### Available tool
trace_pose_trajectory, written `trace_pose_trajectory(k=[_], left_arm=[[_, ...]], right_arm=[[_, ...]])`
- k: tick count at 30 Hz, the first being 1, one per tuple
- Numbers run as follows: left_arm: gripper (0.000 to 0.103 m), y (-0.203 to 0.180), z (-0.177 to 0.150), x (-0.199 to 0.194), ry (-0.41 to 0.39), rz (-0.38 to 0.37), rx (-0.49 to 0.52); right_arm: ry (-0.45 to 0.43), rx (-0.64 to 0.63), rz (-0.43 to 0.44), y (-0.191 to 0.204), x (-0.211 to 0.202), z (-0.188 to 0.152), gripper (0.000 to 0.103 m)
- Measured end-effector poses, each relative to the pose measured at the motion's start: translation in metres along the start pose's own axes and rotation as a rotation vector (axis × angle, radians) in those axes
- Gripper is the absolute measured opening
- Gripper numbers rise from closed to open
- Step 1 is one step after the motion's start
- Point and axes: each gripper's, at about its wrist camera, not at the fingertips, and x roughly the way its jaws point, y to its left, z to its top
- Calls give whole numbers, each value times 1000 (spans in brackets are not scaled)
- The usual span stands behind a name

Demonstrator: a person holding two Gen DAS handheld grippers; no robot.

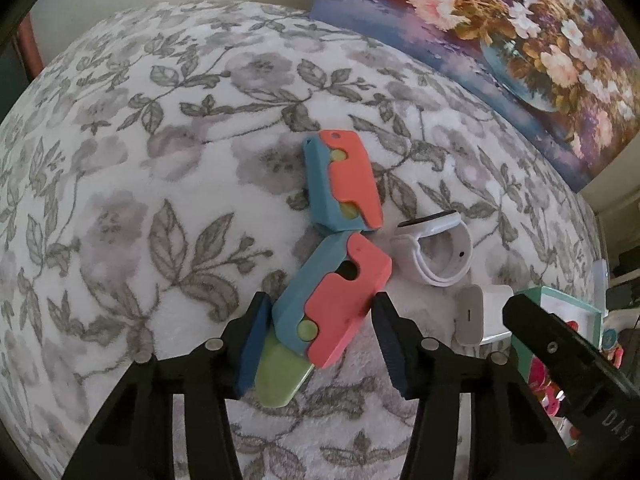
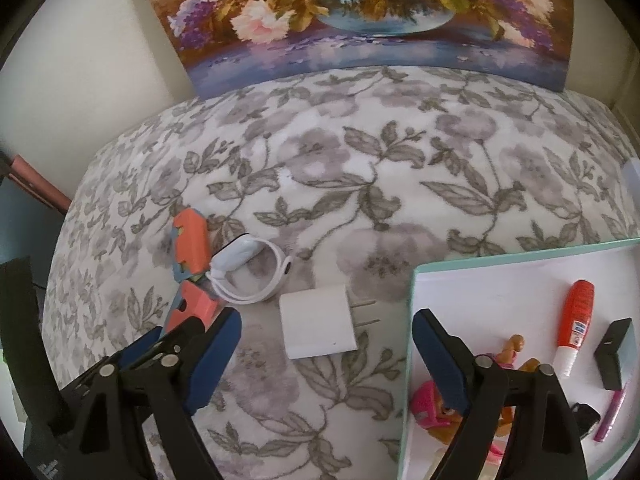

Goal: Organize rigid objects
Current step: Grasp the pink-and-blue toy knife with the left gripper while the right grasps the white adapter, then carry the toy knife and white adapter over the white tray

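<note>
Best to close the wide-open, empty left tongs (image 1: 318,334) squarely across the nearer coral-and-teal toy knife (image 1: 328,304) lying between them on the floral blanket (image 1: 120,200), avoiding its green blade (image 1: 280,372), while right tongs (image 2: 326,354) hover open, empty.

Both wrist views look down close, sharing the charger (image 1: 482,314) (image 2: 318,326) and watch (image 1: 434,250) (image 2: 252,272).
</note>
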Motion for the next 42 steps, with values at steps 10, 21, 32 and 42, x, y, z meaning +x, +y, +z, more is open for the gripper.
trace_pose_trajectory(k=[10,21,32,42], left_arm=[[52,33,1,-9,28,77,-121],[52,33,1,-9,36,82,-122],[51,32,-2,-5,54,97,-125],[51,21,1,-1,46,138,-72]], right_arm=[[-3,-117,-4,20,8,-6,73],[0,-139,-66,19,28,-6,63],[-2,-125,-94,12,35,-4,62],[-3,-168,-142,16,33,-6,55]])
